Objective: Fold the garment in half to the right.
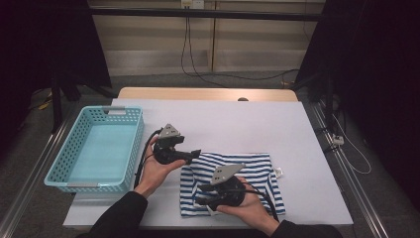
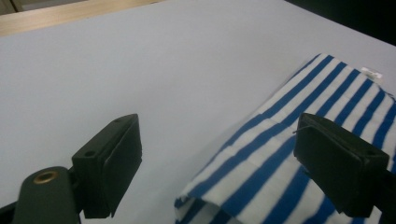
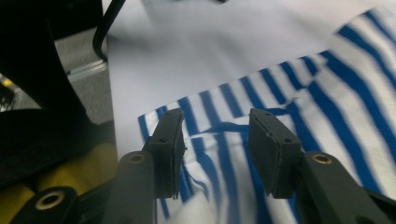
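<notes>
A blue-and-white striped cloth (image 1: 252, 168) lies folded on the white table (image 1: 223, 121), near the front edge. My left gripper (image 1: 197, 153) is held level at the cloth's upper left corner and points right. Its jaws stand wide apart in the left gripper view (image 2: 215, 126), with the striped cloth's (image 2: 261, 158) edge low between them and untouched. My right gripper (image 1: 200, 191) hovers over the cloth's lower left part and points left. In the right gripper view its jaws (image 3: 215, 114) stand partly apart over a rumpled fold of the cloth (image 3: 327, 107), and the pads do not press it.
A light blue perforated basket (image 1: 79, 186) sits at the table's left side with nothing in it. Bare white tabletop stretches behind and to the right of the cloth. Dark stands and cables flank the table on the floor.
</notes>
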`<state>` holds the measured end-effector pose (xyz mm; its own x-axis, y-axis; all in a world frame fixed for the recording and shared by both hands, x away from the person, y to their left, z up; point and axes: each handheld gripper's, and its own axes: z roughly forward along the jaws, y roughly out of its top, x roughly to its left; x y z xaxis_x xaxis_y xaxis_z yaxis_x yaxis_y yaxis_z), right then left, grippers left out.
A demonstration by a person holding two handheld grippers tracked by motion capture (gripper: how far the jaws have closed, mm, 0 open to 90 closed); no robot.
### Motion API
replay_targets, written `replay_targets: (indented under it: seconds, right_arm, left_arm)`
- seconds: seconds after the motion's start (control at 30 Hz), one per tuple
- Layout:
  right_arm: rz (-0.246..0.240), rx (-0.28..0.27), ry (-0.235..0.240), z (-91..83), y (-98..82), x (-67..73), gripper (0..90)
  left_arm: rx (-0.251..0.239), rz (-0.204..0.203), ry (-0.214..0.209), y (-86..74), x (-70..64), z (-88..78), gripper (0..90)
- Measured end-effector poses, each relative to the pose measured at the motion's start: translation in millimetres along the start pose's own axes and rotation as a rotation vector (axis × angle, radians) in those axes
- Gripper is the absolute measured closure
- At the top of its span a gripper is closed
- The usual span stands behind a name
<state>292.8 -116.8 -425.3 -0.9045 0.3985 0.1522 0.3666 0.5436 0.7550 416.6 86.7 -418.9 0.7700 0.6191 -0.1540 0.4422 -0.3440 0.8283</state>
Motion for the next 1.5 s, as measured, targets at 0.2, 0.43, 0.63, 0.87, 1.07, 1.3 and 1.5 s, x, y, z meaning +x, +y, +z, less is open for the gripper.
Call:
replay_targets:
  seconds: [0.2, 0.43, 0.63, 0.87, 1.07, 1.3, 1.5]
  right_arm:
    - [-0.028, 0.067, 0.013, 15.2, 8.1, 8.0, 58.2]
    - [-0.022, 0.141, -0.012, 24.6, -0.9, 9.6, 58.9]
    - [-0.018, 0.138, -0.047, 25.9, -2.6, 9.9, 81.0]
    - [0.004, 0.112, -0.010, 25.6, -2.0, 10.2, 84.6]
    - [-0.010, 0.101, 0.011, 25.2, -0.2, 16.3, 84.1]
    - [0.000, 0.107, 0.021, 28.8, -1.7, 16.1, 72.1]
    - [0.019, 0.105, -0.005, 30.8, -1.1, 18.0, 55.1]
  left_arm:
    - [0.035, -0.008, -0.013, -4.6, 7.9, 8.9, 22.7]
    - [0.078, -0.020, -0.004, -13.7, 14.4, 9.8, 26.4]
    - [0.119, -0.022, -0.017, -17.4, 13.7, 15.9, 38.8]
    - [0.142, -0.025, -0.010, -20.5, 15.2, 20.8, 55.9]
    - [0.153, -0.031, -0.031, -21.9, 17.3, 20.6, 78.4]
    - [0.153, -0.038, -0.034, -22.0, 18.2, 22.2, 86.6]
    - [0.135, -0.046, -0.032, -20.3, 19.6, 17.5, 87.1]
